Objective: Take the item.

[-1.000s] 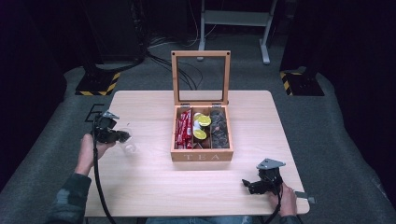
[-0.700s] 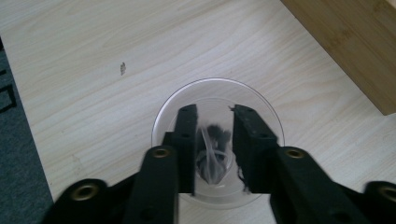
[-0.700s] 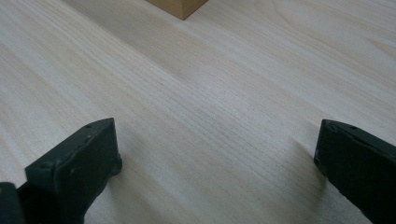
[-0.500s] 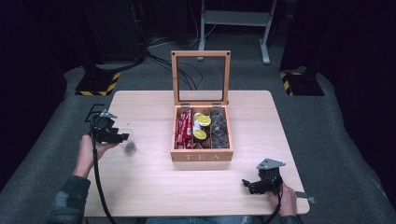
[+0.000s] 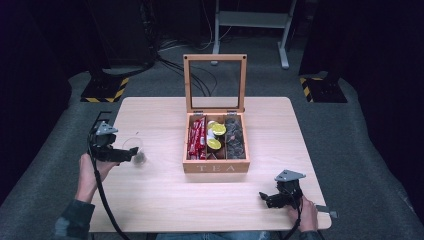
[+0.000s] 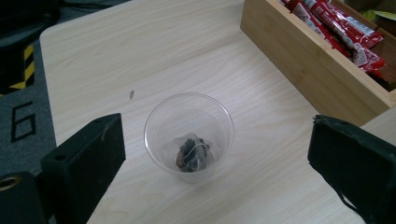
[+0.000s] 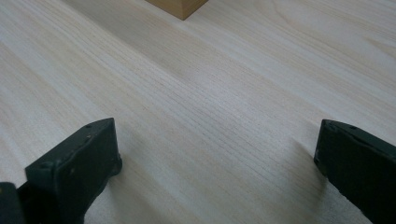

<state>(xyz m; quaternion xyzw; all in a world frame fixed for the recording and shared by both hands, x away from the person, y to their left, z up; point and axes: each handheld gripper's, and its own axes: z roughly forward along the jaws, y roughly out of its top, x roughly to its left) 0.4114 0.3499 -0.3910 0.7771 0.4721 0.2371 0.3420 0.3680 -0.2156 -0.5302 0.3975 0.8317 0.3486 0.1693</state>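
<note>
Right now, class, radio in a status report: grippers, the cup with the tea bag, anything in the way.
Left gripper jaws just opened, nothing held. Right gripper open over bare table. Tea bag lies inside clear cup, upright, left of tea box. Nothing in the way.

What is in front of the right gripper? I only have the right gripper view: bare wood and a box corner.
Observer: The corner belongs to a wooden tea box with its lid up. The right gripper is open over the table.
Operator: What is in the box?
Observer: Red sachets in the left compartment, yellow-topped pods in the middle, dark bags on the right.
Operator: And the other hand?
Observer: The left gripper, its jaws just opened, hangs above a clear cup with a tea bag inside.
</note>
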